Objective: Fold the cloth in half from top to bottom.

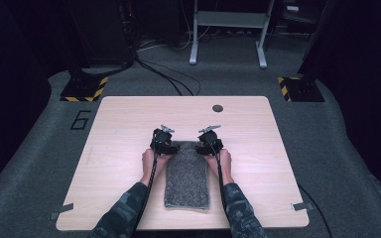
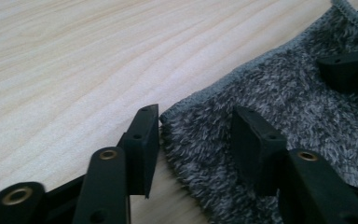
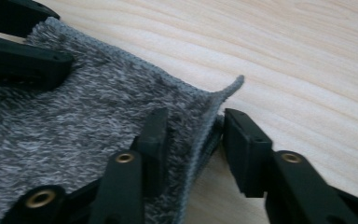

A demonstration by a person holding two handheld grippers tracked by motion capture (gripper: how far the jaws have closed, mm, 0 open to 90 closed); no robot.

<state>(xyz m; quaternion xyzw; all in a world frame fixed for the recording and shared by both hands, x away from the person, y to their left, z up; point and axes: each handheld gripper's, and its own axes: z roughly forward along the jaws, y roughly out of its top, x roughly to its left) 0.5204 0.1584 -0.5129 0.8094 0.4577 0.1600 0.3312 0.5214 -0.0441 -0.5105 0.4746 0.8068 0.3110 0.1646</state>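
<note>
A grey fuzzy towel lies folded lengthwise on the desk, its long side running away from the person, near the desk's front middle. Both grippers sit at its far end, 1 at each far corner.

The left gripper is at the far left corner. In the left gripper view its jaws stand part spread around the corner of the towel: 1 jaw is on the wood just beside the hem, the other rests on the pile. The pads do not yet press the cloth.

The right gripper is at the far right corner. In the right gripper view its jaws straddle the hem of the towel, whose edge is lifted and curled up between them. 1 jaw is on the pile, the other close against the raised edge; whether it pinches yet, I cannot tell.
</note>
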